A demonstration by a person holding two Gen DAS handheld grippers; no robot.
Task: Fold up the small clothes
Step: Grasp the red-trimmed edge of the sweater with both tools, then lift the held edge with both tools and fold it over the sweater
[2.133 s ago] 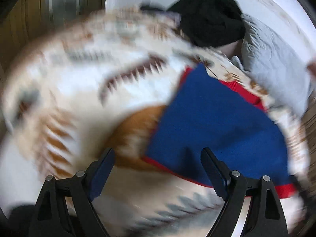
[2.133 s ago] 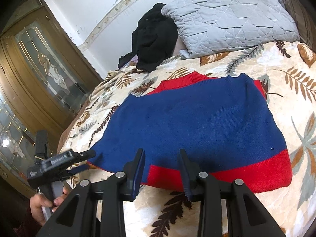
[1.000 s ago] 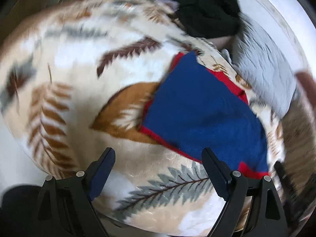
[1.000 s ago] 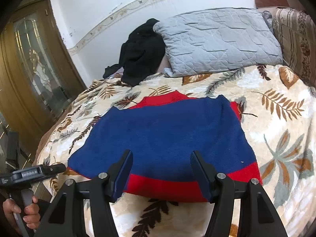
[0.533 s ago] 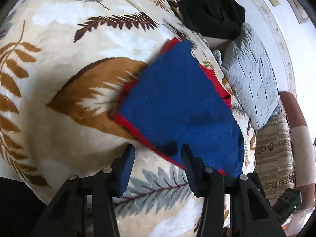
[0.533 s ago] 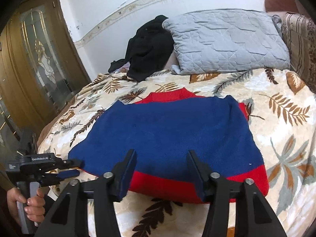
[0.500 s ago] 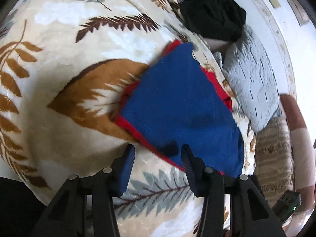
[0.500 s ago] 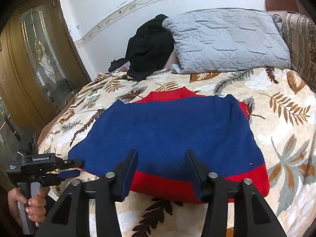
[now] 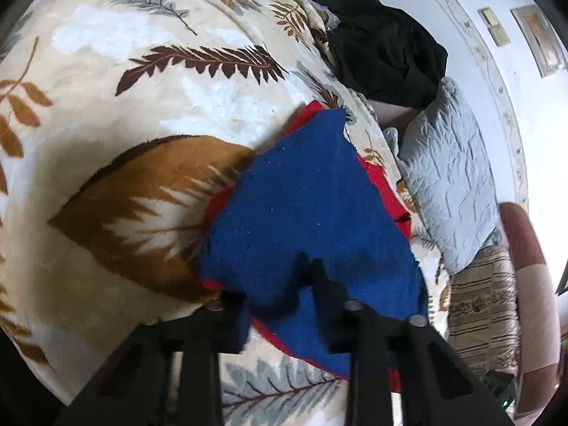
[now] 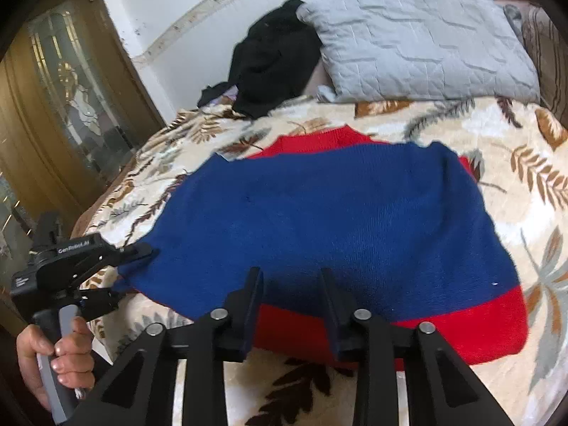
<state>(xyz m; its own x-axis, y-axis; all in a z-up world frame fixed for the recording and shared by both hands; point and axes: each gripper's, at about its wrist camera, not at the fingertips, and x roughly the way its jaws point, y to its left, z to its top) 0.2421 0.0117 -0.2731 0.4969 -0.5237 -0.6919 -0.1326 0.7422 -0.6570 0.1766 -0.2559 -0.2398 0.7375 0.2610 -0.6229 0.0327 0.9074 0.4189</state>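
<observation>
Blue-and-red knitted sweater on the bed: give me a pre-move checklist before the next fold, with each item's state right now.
1. Blue-and-red knitted sweater lies flat on the leaf-patterned blanket: ok.
2. Left gripper has the sweater's corner between its fingers: ok; firmness of grip: cannot tell.
3. Right gripper holds the red hem: not ok, fingers open, above the hem.
4. Fold path free of the grey quilted pillow and black garment: ok, both lie beyond the sweater.
5. Sleeves tucked under: cannot tell.
</observation>
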